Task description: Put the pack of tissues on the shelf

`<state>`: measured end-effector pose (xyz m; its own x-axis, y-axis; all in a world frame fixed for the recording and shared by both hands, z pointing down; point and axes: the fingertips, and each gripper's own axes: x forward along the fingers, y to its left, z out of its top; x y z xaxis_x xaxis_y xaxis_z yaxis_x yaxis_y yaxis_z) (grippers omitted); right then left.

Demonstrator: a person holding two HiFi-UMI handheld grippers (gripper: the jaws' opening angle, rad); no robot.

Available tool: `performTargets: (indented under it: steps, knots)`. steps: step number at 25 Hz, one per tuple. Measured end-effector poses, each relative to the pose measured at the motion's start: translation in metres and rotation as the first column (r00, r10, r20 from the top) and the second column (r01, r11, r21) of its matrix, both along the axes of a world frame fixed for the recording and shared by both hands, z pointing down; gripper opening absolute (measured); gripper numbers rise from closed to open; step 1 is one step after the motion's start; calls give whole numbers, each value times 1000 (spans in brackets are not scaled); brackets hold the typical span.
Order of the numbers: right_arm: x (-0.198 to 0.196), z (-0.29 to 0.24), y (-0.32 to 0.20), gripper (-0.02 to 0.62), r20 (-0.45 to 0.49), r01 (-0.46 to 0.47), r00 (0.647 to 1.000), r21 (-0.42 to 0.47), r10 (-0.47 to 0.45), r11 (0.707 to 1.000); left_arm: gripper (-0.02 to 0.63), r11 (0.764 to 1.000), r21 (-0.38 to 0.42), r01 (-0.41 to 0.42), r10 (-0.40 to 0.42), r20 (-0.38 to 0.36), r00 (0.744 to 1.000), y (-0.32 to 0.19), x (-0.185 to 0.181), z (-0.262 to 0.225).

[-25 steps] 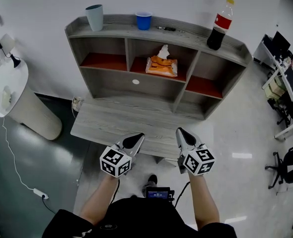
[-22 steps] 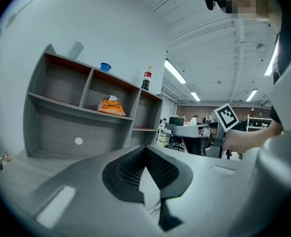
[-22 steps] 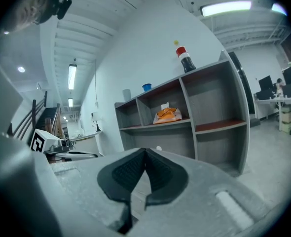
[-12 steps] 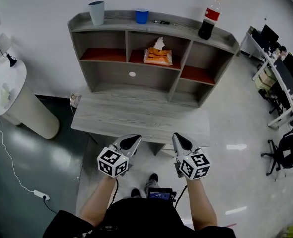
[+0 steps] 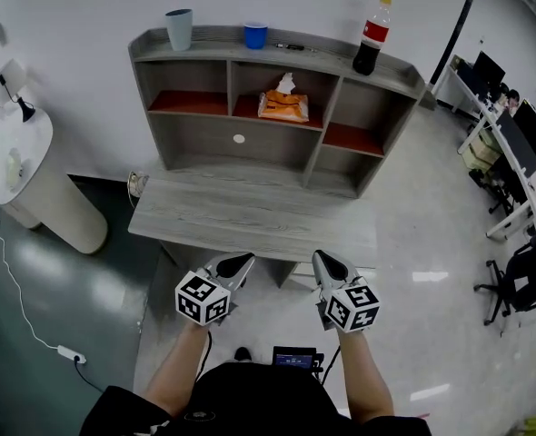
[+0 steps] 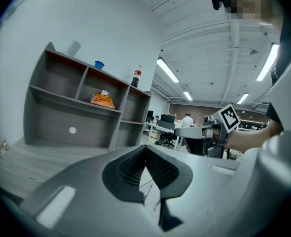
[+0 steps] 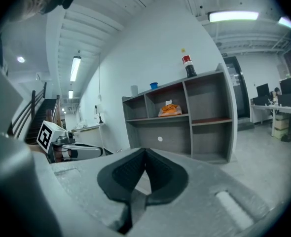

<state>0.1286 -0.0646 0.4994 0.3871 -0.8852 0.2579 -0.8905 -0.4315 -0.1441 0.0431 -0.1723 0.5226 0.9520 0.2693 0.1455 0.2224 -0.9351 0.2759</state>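
Note:
The orange pack of tissues (image 5: 282, 105) lies in the middle compartment of the grey shelf unit (image 5: 250, 45), a white tissue sticking up from it; it also shows small in the left gripper view (image 6: 103, 99) and the right gripper view (image 7: 169, 110). My left gripper (image 5: 238, 263) and right gripper (image 5: 326, 264) hang side by side at the near edge of the desk (image 5: 250, 218), well short of the shelf. Both are shut and hold nothing.
On the shelf top stand a grey cup (image 5: 179, 29), a blue cup (image 5: 256, 35) and a cola bottle (image 5: 369, 39). A white round pedestal (image 5: 27, 180) stands at the left with a cable on the floor. Office desks and chairs (image 5: 513, 153) fill the right.
The view has drawn back from the shelf: desk and shelf sit farther away and slightly left. Both grippers have slipped a little lower in the head view, still shut and empty.

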Motion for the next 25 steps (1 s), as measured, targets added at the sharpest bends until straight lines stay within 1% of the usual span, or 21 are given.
performTargets:
  steps: [7, 12, 17, 25]
  knots:
    - [1, 4, 37, 5, -5, 15, 1000, -3, -15, 1000, 2, 1000, -3, 8, -8, -10, 1000, 36, 5, 1]
    - [-4, 6, 51, 4, -7, 46, 999, 14, -46, 999, -8, 999, -16, 47, -47, -6, 999, 54, -2, 7]
    - [-10, 7, 58, 4, -9, 79, 997, 21, -78, 997, -9, 997, 8, 76, -76, -5, 997, 65, -10, 6]
    - [-12, 6, 75, 5, -19, 83, 996, 17, -83, 996, -9, 996, 52, 67, -67, -2, 998, 90, -14, 4]
